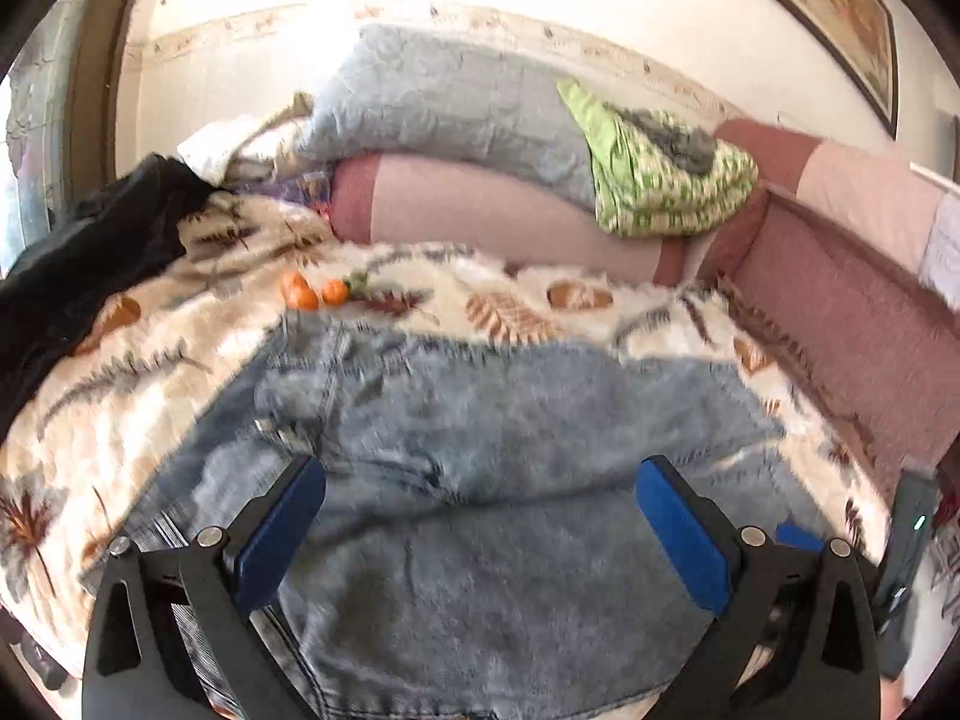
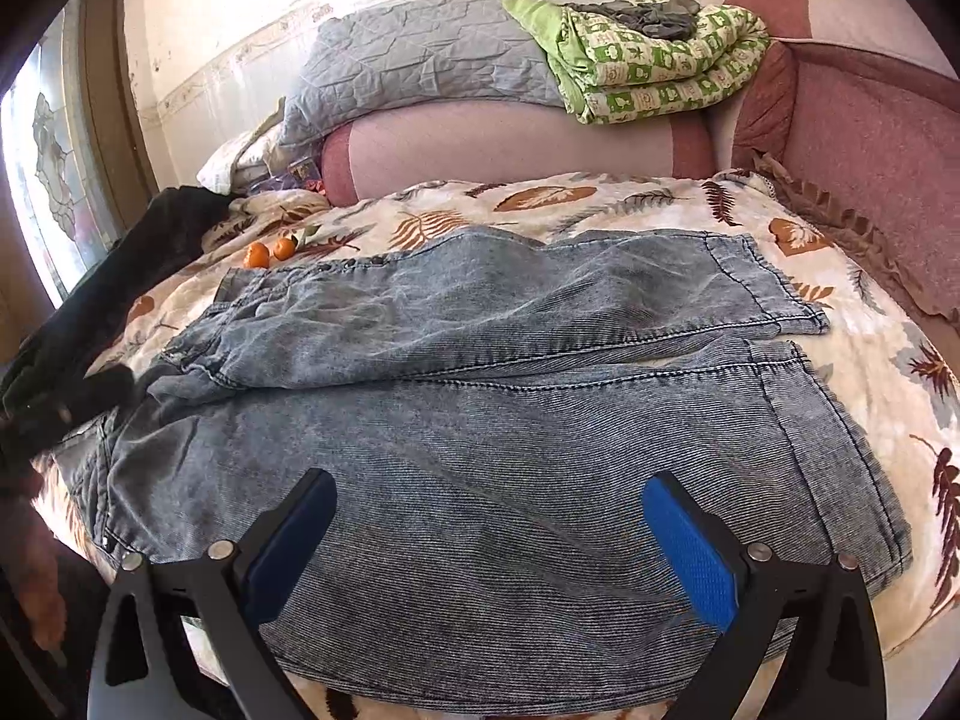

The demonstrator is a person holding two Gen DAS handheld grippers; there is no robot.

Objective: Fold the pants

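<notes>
On the leaf-print blanket (image 2: 600, 204) lie the pants (image 2: 480, 420), both grippers' jaws spread apart above them.

Left gripper (image 1: 480, 480): I see black angular arms, blue ribbed pads, silver pivot screws | Right gripper (image 2: 489, 492): I see the same black frame, blue pads, silver screws

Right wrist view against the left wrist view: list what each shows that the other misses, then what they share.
Only the right wrist view shows the jeans' two leg hems and the stained-glass window. Only the left wrist view shows a framed picture on the wall and a dark device at the bed's right edge. Both show open grippers, left and right, over the denim, two oranges, the green quilt and the leaf-print blanket.
</notes>
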